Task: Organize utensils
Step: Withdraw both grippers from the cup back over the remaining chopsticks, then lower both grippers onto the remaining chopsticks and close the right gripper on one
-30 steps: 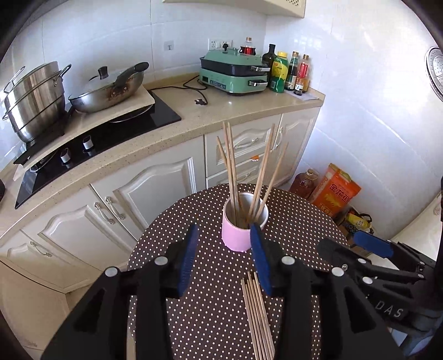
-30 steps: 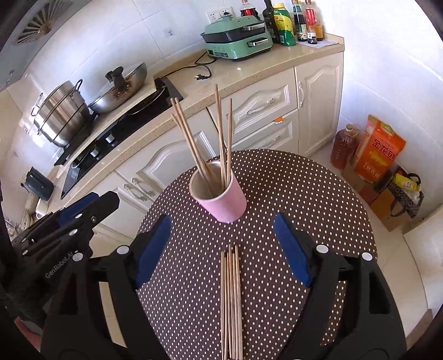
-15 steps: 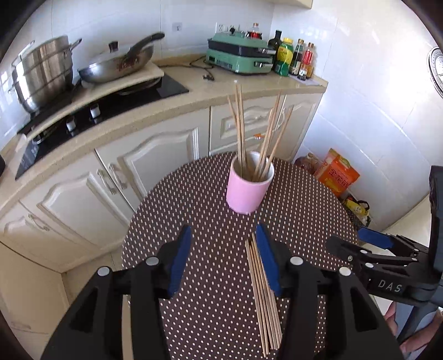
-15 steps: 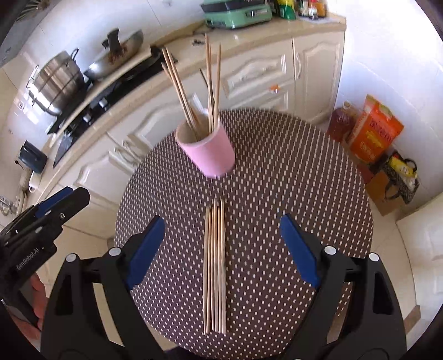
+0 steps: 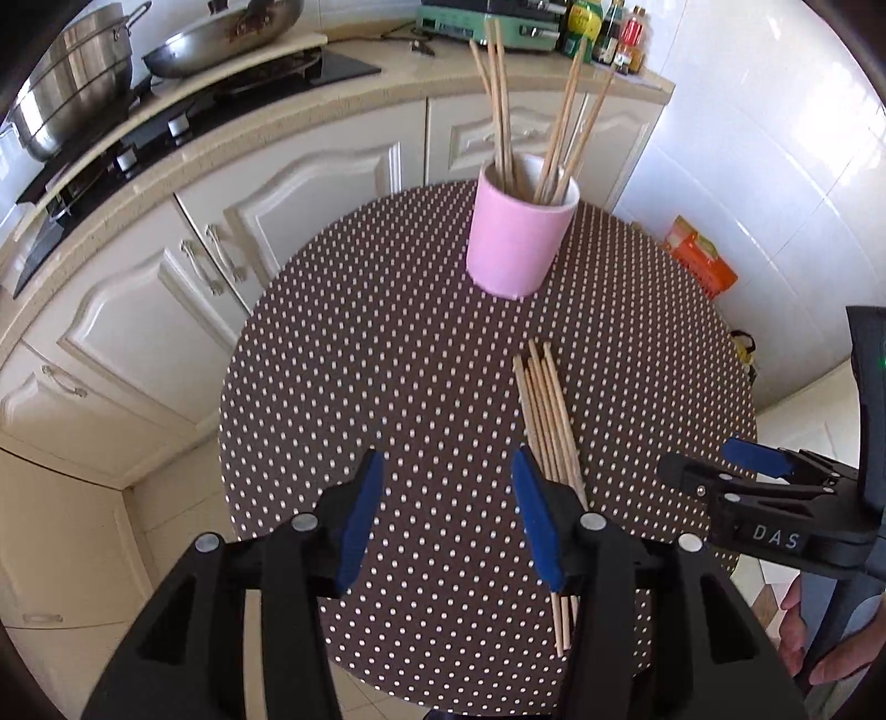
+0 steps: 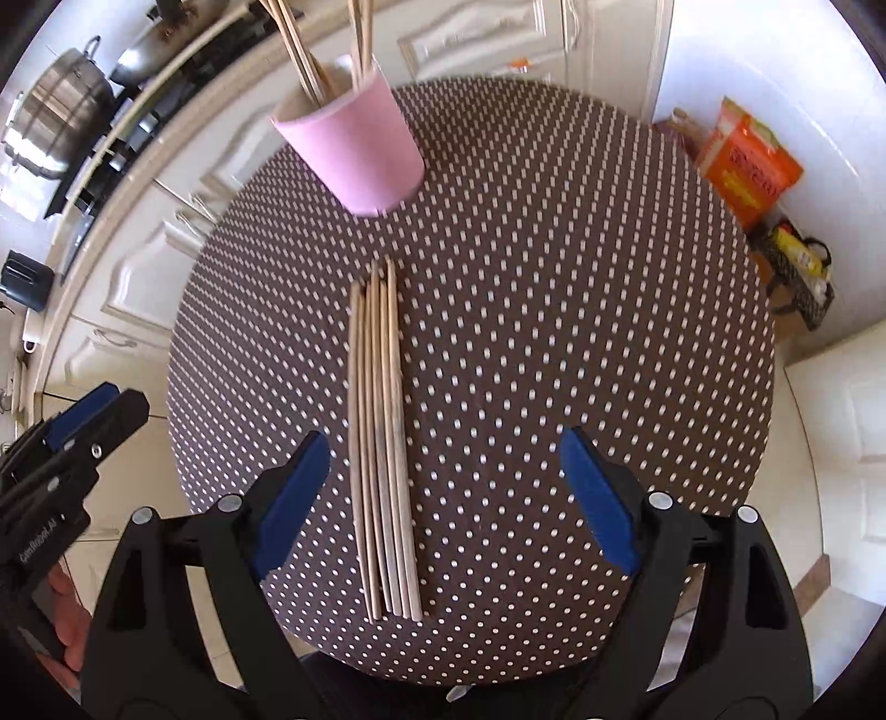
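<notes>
A pink cup (image 5: 520, 238) holding several wooden chopsticks stands at the far side of the round dotted table (image 5: 387, 360); it also shows in the right wrist view (image 6: 354, 149). A bundle of several loose chopsticks (image 6: 382, 437) lies flat on the table in front of the cup, also seen in the left wrist view (image 5: 548, 421). My left gripper (image 5: 448, 515) is open and empty above the table's near part, left of the bundle. My right gripper (image 6: 443, 482) is open and empty, above the bundle's near half.
Cream kitchen cabinets (image 5: 166, 288) and a counter with a stove, a wok (image 5: 221, 33) and a steel pot (image 5: 61, 88) lie beyond the table. An orange package (image 6: 747, 160) and a bag sit on the floor at the right by the white wall.
Both grippers have drawn back and tilted downward, so the cup now sits farther off and the loose bundle lies nearer the jaws. Both stay open.
</notes>
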`<state>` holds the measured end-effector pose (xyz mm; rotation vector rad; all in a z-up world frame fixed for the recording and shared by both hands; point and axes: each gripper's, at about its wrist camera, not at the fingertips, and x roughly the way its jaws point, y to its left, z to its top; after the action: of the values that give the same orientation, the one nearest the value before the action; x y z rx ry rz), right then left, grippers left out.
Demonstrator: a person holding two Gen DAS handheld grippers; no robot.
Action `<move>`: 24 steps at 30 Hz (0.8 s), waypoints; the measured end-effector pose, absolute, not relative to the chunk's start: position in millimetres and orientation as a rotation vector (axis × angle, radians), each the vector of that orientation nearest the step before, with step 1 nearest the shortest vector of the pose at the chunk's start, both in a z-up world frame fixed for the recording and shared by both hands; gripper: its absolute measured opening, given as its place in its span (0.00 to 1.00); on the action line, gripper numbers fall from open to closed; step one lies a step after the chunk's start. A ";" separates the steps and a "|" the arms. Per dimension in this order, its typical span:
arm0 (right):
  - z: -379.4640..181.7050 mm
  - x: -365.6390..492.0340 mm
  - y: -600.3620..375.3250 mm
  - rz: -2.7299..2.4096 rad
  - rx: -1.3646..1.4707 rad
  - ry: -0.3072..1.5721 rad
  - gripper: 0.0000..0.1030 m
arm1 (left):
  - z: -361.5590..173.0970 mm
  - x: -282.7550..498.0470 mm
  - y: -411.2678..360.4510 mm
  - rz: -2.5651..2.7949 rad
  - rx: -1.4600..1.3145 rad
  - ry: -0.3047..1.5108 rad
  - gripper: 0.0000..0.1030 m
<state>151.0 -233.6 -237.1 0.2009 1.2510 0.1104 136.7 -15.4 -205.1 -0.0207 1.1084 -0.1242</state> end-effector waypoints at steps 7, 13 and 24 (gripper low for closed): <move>-270.4 148.0 -223.8 0.100 0.183 1.319 0.82 | -241.6 129.3 -8.9 -0.083 0.004 1.204 0.47; -293.1 154.7 -209.9 0.099 0.147 1.369 0.82 | -260.4 132.4 2.2 -0.058 -0.004 1.261 0.47; -327.8 172.2 -189.8 0.045 0.124 1.420 0.82 | -281.1 134.9 7.0 -0.062 0.016 1.318 0.47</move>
<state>172.2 -189.8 -327.8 0.1239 1.4204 0.0446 134.9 7.0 -281.1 0.0162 1.3178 -0.0624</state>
